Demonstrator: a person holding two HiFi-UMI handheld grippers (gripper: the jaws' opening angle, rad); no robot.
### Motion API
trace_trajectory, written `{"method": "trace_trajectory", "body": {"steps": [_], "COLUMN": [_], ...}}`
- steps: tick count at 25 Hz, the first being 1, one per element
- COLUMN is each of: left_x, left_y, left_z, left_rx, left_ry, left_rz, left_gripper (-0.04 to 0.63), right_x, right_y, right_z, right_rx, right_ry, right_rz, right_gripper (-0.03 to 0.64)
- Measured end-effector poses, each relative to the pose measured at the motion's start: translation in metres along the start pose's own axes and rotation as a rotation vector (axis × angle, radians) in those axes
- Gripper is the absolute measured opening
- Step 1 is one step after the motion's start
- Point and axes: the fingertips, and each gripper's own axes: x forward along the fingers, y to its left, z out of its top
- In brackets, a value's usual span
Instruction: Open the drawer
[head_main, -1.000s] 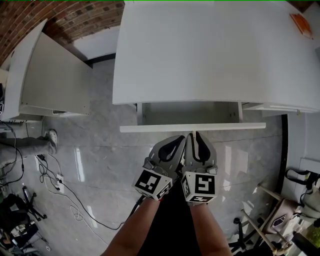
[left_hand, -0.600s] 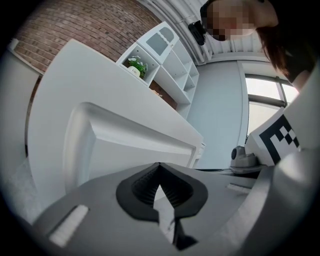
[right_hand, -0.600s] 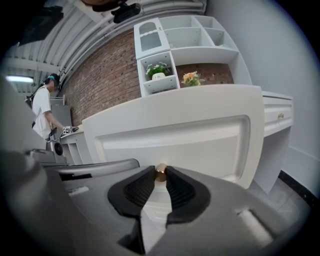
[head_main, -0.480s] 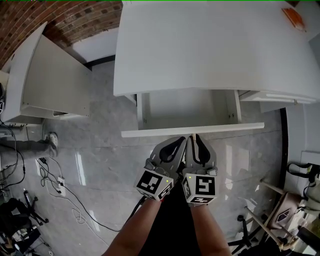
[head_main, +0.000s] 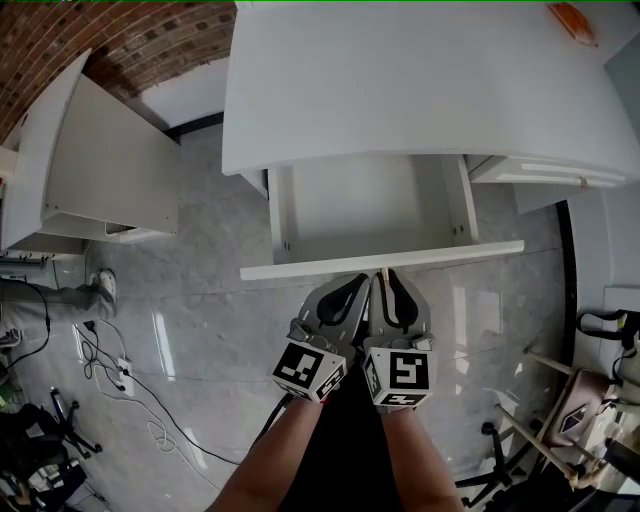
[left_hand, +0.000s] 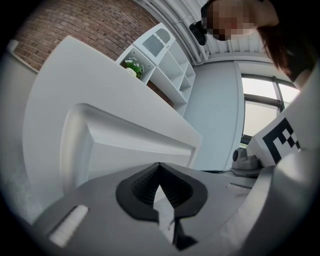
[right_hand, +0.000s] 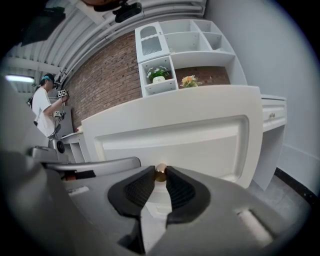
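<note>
Our right gripper (head_main: 388, 274) is clamped on the brass knob (right_hand: 160, 172) of the drawer (head_main: 300, 268), which juts out from under the desk (head_main: 400, 80). Our left gripper (head_main: 364, 280) sits just beside it, jaws together and empty. Left of the desk, bare floor (head_main: 210, 290) lies open up to a white cabinet (head_main: 110, 160). Since a second ago the drawer has slid further out from the desk, baring more of its inside.

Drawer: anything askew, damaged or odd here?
Nothing stands out. The drawer sits partway out under the desk, its front panel intact and nothing visible inside. The right tool is closed on the brass knob.
</note>
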Motion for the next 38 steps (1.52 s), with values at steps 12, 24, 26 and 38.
{"method": "trace_trajectory", "body": {"steps": [12,24,26,38], "left_x": [-0.025,-0.039,-0.043,-0.065], "left_y": [-0.021,-0.040,-0.042,-0.064], "left_z": [-0.015,-0.027,-0.030,-0.043], "left_rx": [-0.001,0.008,0.011,0.005], "left_ry": [0.018,0.028,0.031,0.031], "left_rz": [0.000,0.002,0.006,0.033], "left_gripper": [-0.009,-0.011,-0.011,-0.011], "right_x": [-0.033,-0.060,-0.063,-0.094], "right_y": [0.007,0.008,0.010,0.015], "right_z": [-0.015,-0.026,-0.029,-0.043], "right_rx": [-0.008,-0.019,-0.020,-0.025], "right_ry": [0.009,0.029,0.031,0.045], "right_rz": [-0.003,0.002,0.005,0.027], "right_gripper": [0.069,0.069,0.069,0.069]}}
